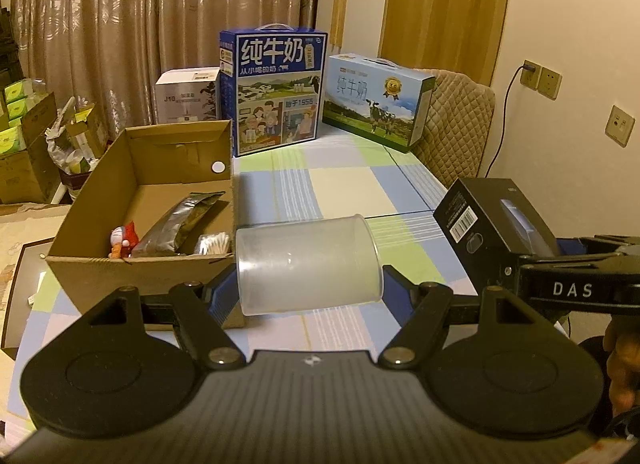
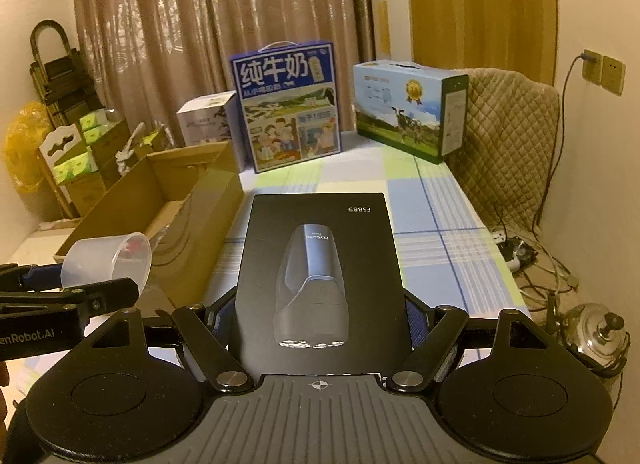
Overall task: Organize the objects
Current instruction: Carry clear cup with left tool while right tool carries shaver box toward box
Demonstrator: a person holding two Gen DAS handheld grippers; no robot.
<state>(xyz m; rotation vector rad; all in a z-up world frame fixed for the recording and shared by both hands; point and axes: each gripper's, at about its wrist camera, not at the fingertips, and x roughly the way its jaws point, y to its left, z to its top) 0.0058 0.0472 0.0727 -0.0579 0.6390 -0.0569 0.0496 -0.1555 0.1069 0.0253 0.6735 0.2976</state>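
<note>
The left gripper (image 1: 310, 282) holds a clear plastic cup (image 1: 308, 264) between its two fingers. The cup lies on its side in the grip, its open mouth turned to the right of the gripper, and it is lifted above the tabletop (image 1: 344, 188). Just to the left of this gripper and a little ahead stands an open cardboard box (image 1: 132, 264). Inside the box I can see a silver foil bag (image 1: 180, 224), a small red and white toy figure (image 1: 123, 240) and a pack of cotton swabs (image 1: 214, 244).

The right gripper (image 2: 320, 316) is closed on a black shaver box (image 2: 320, 264), one finger on each long side. The box lies flat with its printed face up, reaching forward from the gripper, over the checkered cloth of the tabletop (image 2: 440, 232). From the left wrist view the same black box appears to the right of the cup, near it but not touching.

Far ahead of both grippers, at the back edge of the tabletop, stand a tall blue milk carton (image 1: 276, 92) and, to its right, a lower light blue milk carton (image 1: 376, 100). A small white box (image 1: 188, 96) stands to the left of the tall carton, behind the cardboard box.
</note>
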